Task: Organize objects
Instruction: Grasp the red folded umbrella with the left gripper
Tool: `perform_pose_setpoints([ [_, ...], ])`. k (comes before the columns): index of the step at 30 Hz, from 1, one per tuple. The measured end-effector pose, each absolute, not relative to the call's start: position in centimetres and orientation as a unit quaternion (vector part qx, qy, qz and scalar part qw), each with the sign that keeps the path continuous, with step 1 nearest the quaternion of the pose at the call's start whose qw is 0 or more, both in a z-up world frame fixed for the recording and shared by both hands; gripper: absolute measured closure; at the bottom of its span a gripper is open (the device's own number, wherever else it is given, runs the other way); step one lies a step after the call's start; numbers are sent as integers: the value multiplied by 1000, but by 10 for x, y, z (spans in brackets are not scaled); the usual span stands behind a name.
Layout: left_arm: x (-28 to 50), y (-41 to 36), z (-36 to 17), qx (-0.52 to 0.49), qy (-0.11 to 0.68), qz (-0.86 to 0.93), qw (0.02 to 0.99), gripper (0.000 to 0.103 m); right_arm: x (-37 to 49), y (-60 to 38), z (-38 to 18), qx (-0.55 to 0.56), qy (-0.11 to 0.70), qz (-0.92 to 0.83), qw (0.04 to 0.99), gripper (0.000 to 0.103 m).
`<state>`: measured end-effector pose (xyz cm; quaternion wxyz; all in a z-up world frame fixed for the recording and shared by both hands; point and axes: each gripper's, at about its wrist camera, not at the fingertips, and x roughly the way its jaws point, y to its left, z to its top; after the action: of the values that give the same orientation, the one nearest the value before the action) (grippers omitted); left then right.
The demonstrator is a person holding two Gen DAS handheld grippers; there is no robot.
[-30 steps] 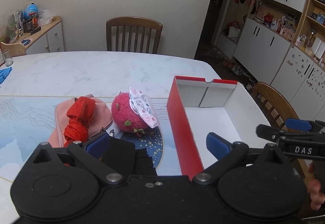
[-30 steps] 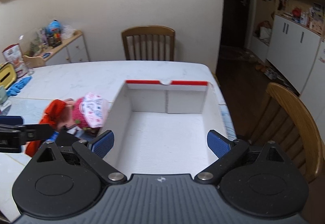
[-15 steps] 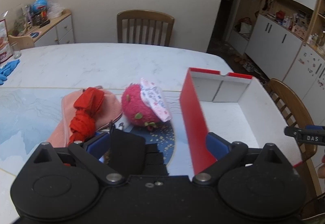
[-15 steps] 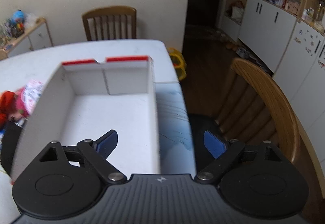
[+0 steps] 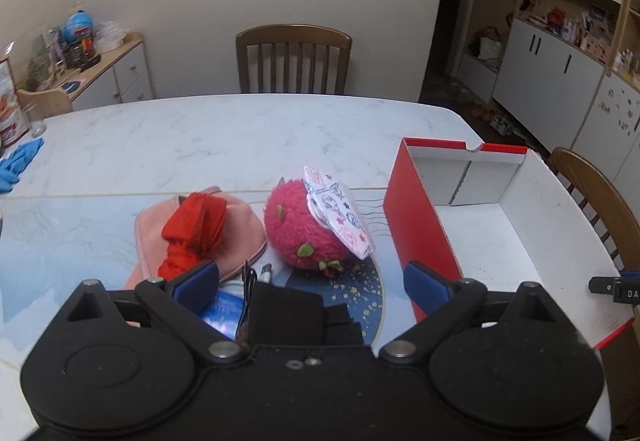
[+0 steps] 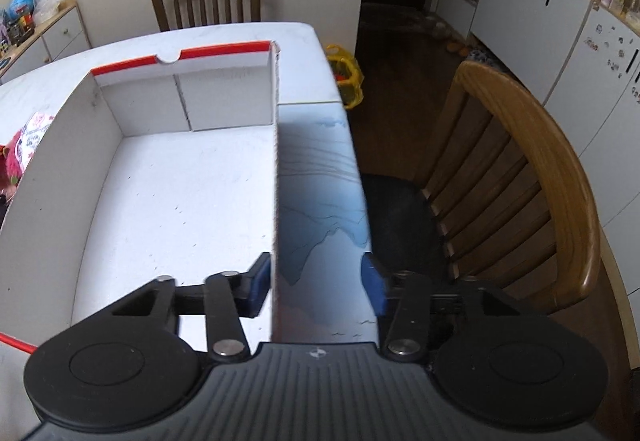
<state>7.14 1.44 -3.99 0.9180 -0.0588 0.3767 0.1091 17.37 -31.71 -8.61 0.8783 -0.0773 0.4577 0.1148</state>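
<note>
A red box with a white inside point(image 5: 420, 217) stands on the table at the right; it also shows in the right wrist view point(image 6: 180, 201). My left gripper point(image 5: 312, 283) is open above a black cloth point(image 5: 296, 313). Beyond it lie a pink fuzzy strawberry toy point(image 5: 296, 233) with a patterned pouch point(image 5: 340, 213) on it, and a red folded cloth point(image 5: 192, 233) on a pink cap point(image 5: 236, 237). My right gripper point(image 6: 314, 289) is open and straddles the box's right wall point(image 6: 275, 177), left pad inside, right pad outside.
A wooden chair point(image 6: 516, 177) stands close at the table's right edge. Another chair point(image 5: 294, 57) stands at the far side. A blue cloth point(image 5: 16, 161) and a glass lie at the far left. A cabinet with clutter point(image 5: 92, 61) stands behind.
My right gripper has moved right from over the box's middle to its right wall and has narrowed around it. My left gripper has shifted left, away from the box.
</note>
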Motion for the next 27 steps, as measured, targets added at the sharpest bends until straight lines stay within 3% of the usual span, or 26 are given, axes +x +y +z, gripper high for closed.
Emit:
perform_pose_setpoints([
  [9,94,36,-60,-29,382,97,918,9,173,-298,-89,-95,472,124,868,97],
  [18,101,99,-78,-23,389,139,910,13,176,-289,-89,-106,478,110,865,96],
  [24,108,124,-103,-39,418,134,898,27,177,-288,-88,-96,484,98,864,96],
  [27,108,128,-109,-42,423,127,896,39,177,-285,-87,-98,485,90,864,96],
])
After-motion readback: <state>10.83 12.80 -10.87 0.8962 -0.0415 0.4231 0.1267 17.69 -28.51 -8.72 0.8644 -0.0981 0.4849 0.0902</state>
